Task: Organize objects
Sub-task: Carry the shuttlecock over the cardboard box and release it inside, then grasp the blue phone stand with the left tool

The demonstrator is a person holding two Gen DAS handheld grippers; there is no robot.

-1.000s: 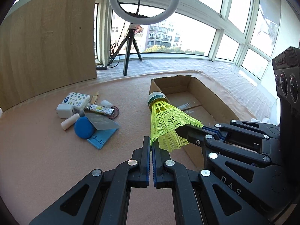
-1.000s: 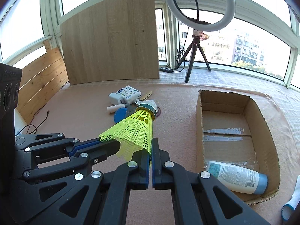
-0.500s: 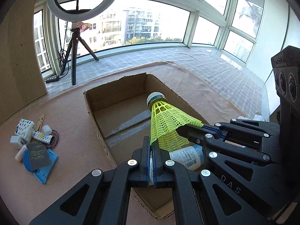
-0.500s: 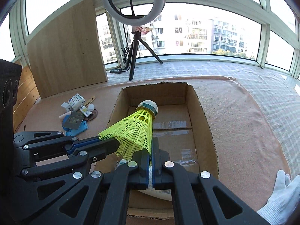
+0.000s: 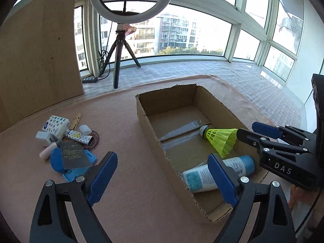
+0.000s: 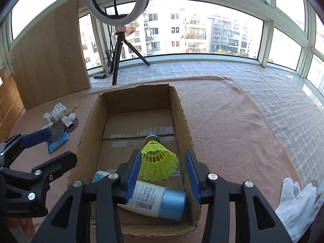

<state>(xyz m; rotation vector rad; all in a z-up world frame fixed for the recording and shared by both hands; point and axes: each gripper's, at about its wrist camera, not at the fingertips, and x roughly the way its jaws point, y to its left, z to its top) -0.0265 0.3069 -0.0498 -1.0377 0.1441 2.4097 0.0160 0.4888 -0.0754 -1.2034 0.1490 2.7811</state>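
The yellow mesh shuttlecock (image 5: 221, 139) (image 6: 158, 162) is inside the open cardboard box (image 5: 141, 121) (image 6: 89, 125), cork end pointing away, just above a white bottle with a blue cap (image 5: 218, 174) (image 6: 154, 198). My right gripper (image 6: 162, 172) is over the box's near end, its jaws opening. The shuttlecock's skirt sits loosely between the blue pads (image 6: 132, 172), which do not press on it. My left gripper (image 5: 162, 176) is opening wide above the box's left wall and holds nothing. I cannot tell whether the shuttlecock rests on the box floor.
A pile of small objects (image 5: 66, 141) (image 6: 58, 121) lies on the pink mat left of the box: a tissue pack, a patterned tube, a blue holder, a grey card. A ring light on a tripod (image 5: 119, 60) and a wooden board (image 5: 36, 60) stand behind. A white-gloved hand (image 6: 297, 202) rests at the right.
Both grippers were shut on the shuttlecock's skirt and have since opened. The shuttlecock has dropped lower into the box. The left wrist view has swung to the left.
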